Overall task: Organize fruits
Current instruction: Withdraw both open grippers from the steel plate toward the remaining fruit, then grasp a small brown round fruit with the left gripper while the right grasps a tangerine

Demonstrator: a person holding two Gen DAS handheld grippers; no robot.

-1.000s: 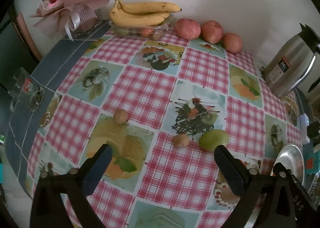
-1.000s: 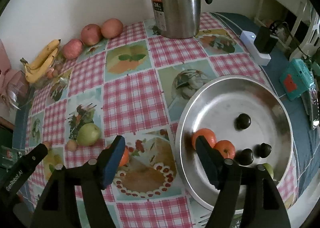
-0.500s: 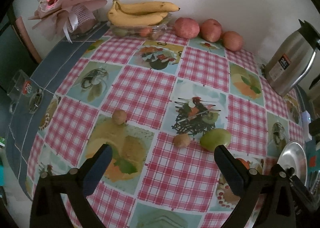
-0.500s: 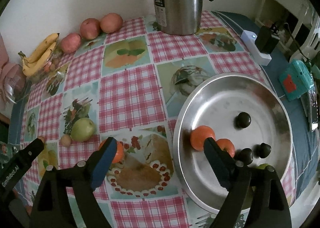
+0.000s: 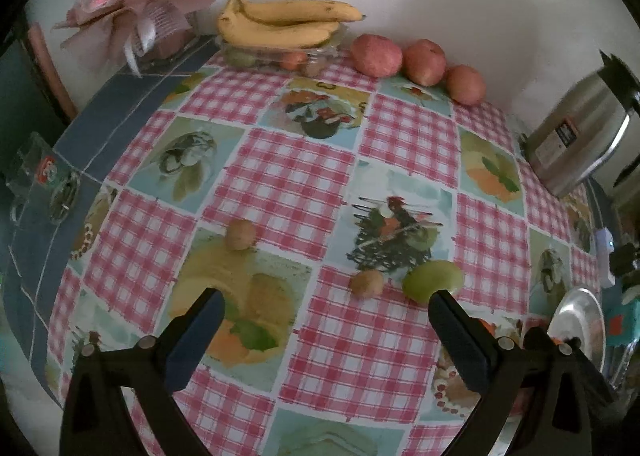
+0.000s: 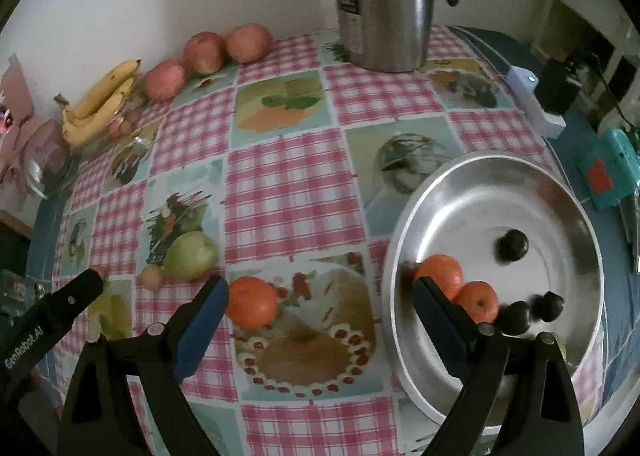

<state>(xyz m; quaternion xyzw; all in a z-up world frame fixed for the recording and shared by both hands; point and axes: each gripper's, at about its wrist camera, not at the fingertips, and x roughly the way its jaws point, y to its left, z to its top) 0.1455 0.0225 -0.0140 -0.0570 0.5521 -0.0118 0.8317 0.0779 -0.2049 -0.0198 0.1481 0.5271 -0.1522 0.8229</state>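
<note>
My left gripper (image 5: 326,320) is open and empty above the checked tablecloth. Ahead of it lie a green apple (image 5: 433,280) and two small brown fruits (image 5: 366,283) (image 5: 240,234). My right gripper (image 6: 320,306) is open and empty. An orange (image 6: 252,301) lies on the cloth just beside its left finger (image 6: 202,318). The steel plate (image 6: 480,192) on the right holds two oranges (image 6: 440,270) (image 6: 478,298) and three dark round fruits (image 6: 513,244). The green apple (image 6: 191,255) also shows in the right wrist view.
Bananas (image 5: 280,22) on a clear tray and three red apples (image 5: 424,61) line the back wall. A steel kettle (image 6: 384,0) stands at the back. A pink bouquet (image 5: 132,4) is far left. A white power strip (image 6: 536,100) and a teal box (image 6: 608,174) lie past the plate.
My right gripper has swung left, so the orange on the cloth now sits in full view near its left finger. The left view shifted slightly; no fruit moved.
</note>
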